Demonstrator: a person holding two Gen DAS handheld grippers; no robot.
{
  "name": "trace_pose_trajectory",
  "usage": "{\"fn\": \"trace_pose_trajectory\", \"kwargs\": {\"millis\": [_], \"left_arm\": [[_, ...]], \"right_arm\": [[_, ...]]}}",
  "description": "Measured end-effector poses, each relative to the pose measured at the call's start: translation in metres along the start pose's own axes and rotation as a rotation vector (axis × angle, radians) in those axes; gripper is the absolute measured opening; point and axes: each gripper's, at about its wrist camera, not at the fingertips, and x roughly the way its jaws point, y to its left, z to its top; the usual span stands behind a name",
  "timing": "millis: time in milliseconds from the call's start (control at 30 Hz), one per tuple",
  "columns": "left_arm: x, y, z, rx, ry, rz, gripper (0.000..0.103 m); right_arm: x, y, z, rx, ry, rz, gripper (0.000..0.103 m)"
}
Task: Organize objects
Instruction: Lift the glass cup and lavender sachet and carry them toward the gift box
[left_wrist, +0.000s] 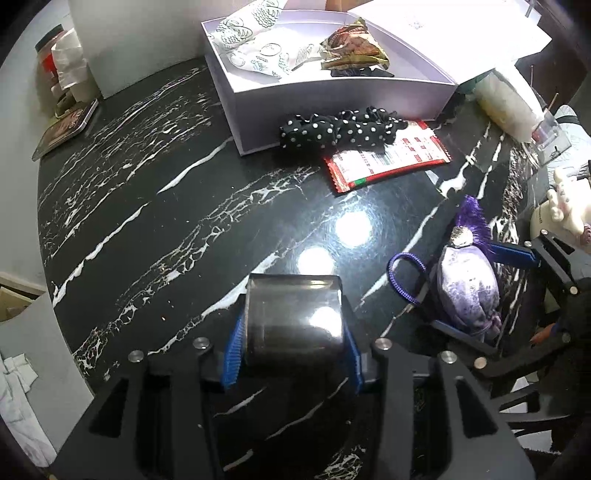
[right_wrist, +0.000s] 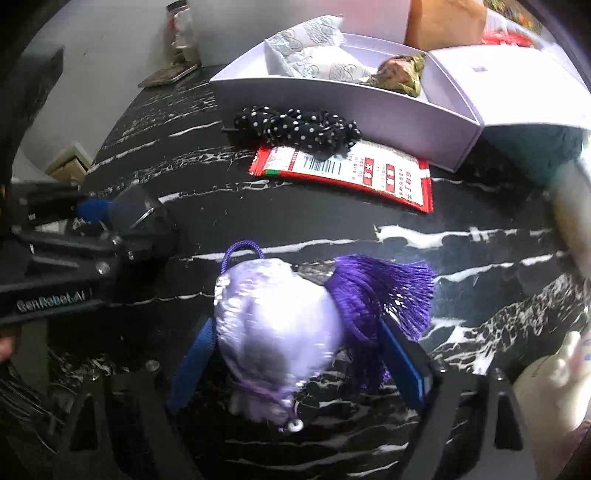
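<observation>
My left gripper is shut on a dark glossy box, held just above the black marble table. My right gripper is shut on a lilac satin pouch with a purple tassel and cord loop; it also shows in the left wrist view. A black polka-dot scrunchie and a red-and-white packet lie in front of the white open box. The white box holds patterned paper and a crumpled snack wrapper.
A flat tin and jars stand at the far left by the wall. The white lid lies right of the box. A white bag and a pale figurine sit at the right edge.
</observation>
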Motion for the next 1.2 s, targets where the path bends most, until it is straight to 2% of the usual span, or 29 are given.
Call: {"fn": "trace_pose_trajectory", "kwargs": {"millis": [67,100,200,367,833,1200], "left_arm": [[-0.001,0.0,-0.001,-0.002,0.005,-0.019,0.041],[-0.001,0.0,-0.002,-0.008,0.007,-0.023,0.041],[-0.003,0.001,-0.005,-0.022,0.014,-0.027,0.041],[-0.017,0.002,-0.007,-0.033,0.016,-0.038,0.041],[-0.1,-0.006,-0.003,0.053,-0.033,-0.009,0.041],[-0.152,-0.008,-0.009,0.034,-0.055,-0.02,0.041]], "right_arm": [[-0.004,0.001,-0.001,0.001,-0.009,-0.005,0.074],[-0.008,0.001,0.0,0.001,-0.02,-0.003,0.059],[-0.012,-0.001,0.001,0.014,-0.025,0.013,0.051],[-0.018,-0.003,-0.001,0.023,0.006,0.037,0.05],[-0.089,0.007,0.007,0.068,-0.047,0.024,0.05],[-0.134,0.022,0.005,0.095,-0.083,0.072,0.05]]}}
